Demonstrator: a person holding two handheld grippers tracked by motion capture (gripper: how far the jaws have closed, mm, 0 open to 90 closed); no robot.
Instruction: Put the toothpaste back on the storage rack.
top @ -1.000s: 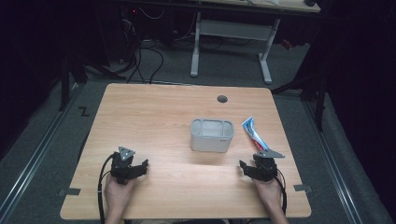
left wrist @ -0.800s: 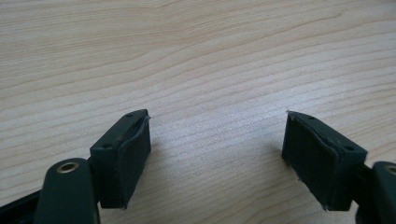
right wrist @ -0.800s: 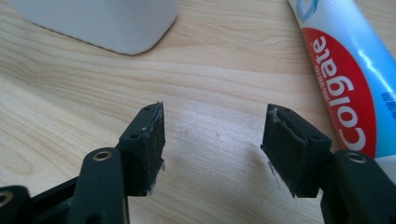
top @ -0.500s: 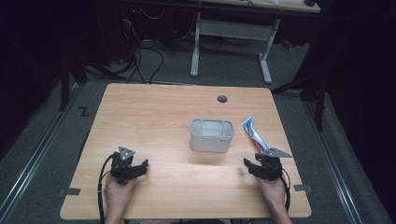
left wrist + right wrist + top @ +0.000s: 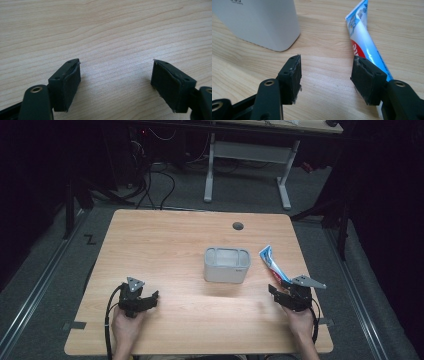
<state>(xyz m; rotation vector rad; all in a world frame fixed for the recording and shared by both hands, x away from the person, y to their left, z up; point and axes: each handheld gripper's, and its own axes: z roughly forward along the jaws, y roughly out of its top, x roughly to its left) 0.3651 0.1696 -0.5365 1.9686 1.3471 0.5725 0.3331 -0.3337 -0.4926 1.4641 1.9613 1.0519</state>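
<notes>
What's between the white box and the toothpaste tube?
Nothing but bare wooden table. In the high view the box and the toothpaste tube lie apart, and the right gripper view shows plain wood between them too.

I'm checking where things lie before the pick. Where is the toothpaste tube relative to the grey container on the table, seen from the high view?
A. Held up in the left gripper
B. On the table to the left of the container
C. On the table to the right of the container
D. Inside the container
C: the toothpaste tube lies flat on the table, apart from the grey container and to its right, just ahead of the right gripper.
</notes>
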